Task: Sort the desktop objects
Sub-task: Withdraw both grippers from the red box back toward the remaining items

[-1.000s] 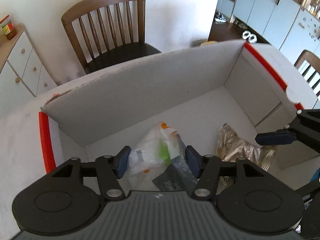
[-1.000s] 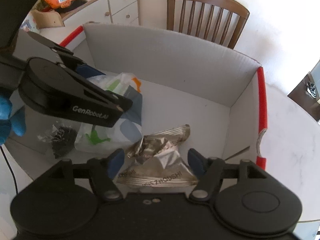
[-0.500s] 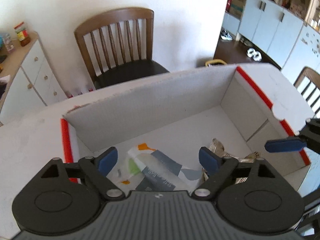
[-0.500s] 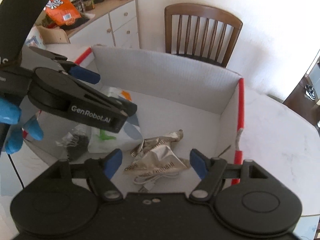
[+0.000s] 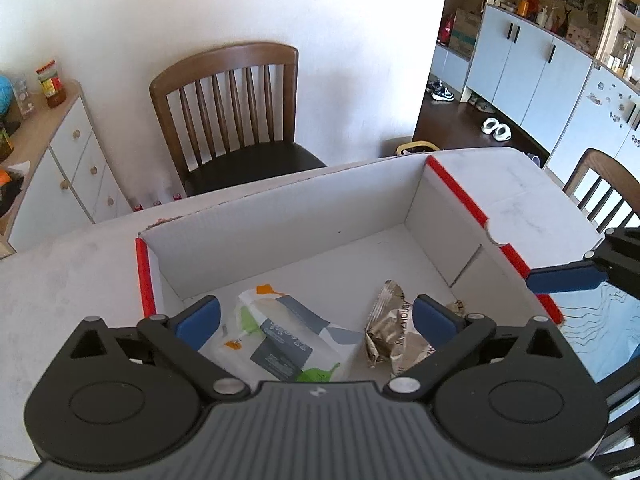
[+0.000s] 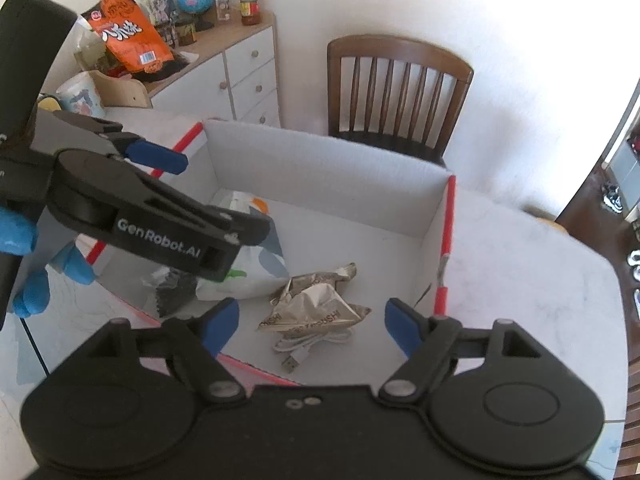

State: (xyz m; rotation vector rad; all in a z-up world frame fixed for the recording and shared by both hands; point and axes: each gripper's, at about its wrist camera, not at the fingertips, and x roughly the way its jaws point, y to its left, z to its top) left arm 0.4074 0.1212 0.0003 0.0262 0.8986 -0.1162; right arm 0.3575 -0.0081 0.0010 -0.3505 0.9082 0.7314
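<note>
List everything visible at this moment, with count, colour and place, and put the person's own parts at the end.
cardboard box: 1, white with red edges, open on the table
table: 1, pale marbled, under the box
plastic pouch: 1, white, grey and green, in the box, left part
foil wrapper: 1, silver-brown, crumpled, in the box
USB cable: 1, white, beside the wrapper
dark packet: 1, black in clear plastic, near the box's left wall
chair: 1 brown behind the table; part of another at the right
drawer unit: 1, white, by the wall
snack bag: 1, orange, on it
left gripper: black, blue pads, jaws opening, nothing held
right gripper: same, jaws opening, nothing held
gloved hand: blue, on the left gripper
</note>
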